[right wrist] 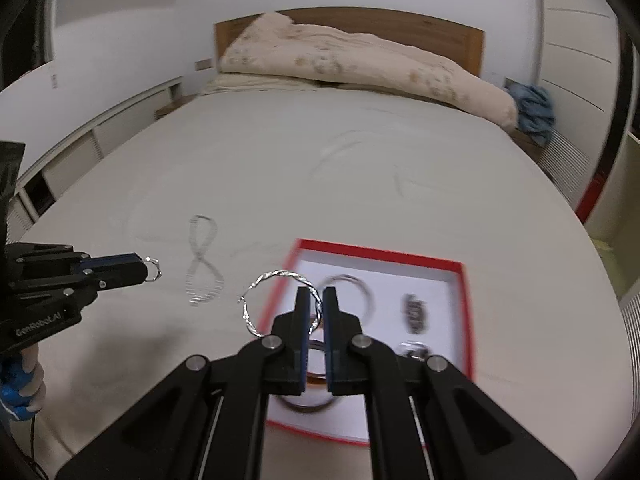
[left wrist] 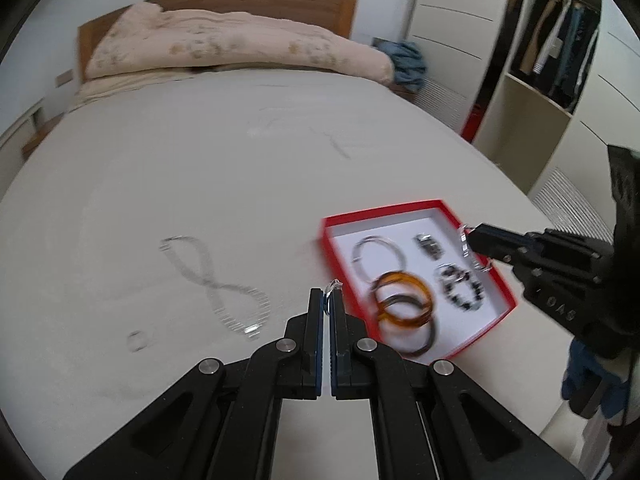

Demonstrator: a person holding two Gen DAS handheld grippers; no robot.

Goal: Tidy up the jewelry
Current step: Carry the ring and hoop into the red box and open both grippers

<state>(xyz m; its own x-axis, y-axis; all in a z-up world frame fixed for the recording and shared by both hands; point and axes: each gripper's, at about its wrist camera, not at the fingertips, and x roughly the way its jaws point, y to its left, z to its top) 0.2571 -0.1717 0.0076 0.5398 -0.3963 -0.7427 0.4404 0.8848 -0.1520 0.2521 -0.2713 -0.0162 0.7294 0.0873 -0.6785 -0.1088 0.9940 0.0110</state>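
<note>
Gripping a twisted bangle (right wrist: 280, 300) over the red box (right wrist: 460, 280), the right gripper (right wrist: 316, 300) risks snagging; left gripper (left wrist: 330, 300) pinches a ring (left wrist: 333, 285).

Jewelry spread across the bed (left wrist: 240, 152)

We see the box (left wrist: 505, 295) on the bed holding bangles (left wrist: 404, 304), with a necklace (left wrist: 216, 280) to its left and a ring (left wrist: 138, 340) left of that; a blanket (left wrist: 240, 44) lies behind.
</note>
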